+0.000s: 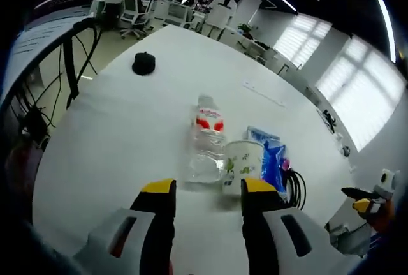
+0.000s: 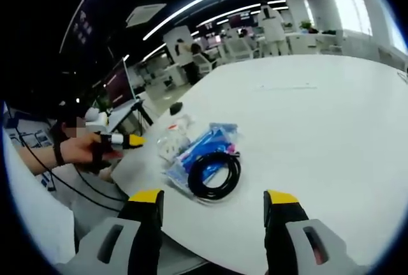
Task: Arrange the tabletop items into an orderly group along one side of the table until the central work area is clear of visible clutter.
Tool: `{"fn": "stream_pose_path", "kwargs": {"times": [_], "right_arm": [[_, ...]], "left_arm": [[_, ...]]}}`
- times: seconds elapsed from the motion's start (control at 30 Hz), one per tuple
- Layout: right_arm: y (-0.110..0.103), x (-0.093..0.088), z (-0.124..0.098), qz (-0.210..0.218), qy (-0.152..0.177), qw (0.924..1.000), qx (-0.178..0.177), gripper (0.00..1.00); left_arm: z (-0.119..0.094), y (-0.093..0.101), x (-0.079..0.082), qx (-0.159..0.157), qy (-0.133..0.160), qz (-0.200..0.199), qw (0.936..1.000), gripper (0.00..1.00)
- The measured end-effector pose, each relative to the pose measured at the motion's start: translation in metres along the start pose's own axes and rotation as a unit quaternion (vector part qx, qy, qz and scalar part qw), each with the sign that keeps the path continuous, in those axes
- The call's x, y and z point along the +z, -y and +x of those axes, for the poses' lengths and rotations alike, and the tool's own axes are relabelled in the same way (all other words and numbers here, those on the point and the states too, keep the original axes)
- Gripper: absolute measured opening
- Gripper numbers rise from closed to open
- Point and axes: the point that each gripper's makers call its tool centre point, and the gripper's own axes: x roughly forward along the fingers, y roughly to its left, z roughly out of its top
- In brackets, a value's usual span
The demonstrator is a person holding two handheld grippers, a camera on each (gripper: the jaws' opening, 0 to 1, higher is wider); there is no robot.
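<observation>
Bottle and cup lie on the tabletop just ahead of our left hand-held gripper, jaws spread, empty; right hand-held gripper likewise gapes near the cable coil.

Each gripper is built with two dark jaws capped in yellow, set on pale grey housings with dark oblong slots, as seen on the left gripper and the right gripper. In the right gripper view, a dark band is worn at the wrist of the person's hand, and a thin black cable is seen trailing from it.
</observation>
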Motion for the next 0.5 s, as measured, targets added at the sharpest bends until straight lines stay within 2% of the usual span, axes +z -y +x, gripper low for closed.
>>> {"fn": "stream_pose_path", "kwargs": {"times": [0.3,0.5], "right_arm": [[-0.002,-0.005,-0.004,0.006,-0.001,1.0000,0.000,0.64],[-0.001,-0.005,-0.006,0.008,0.000,1.0000,-0.001,0.64]], "left_arm": [[0.026,-0.001,0.006,0.013,-0.002,-0.012,0.9998,0.40],[0.038,0.008,0.011,0.012,-0.008,0.004,0.9999,0.42]]}}
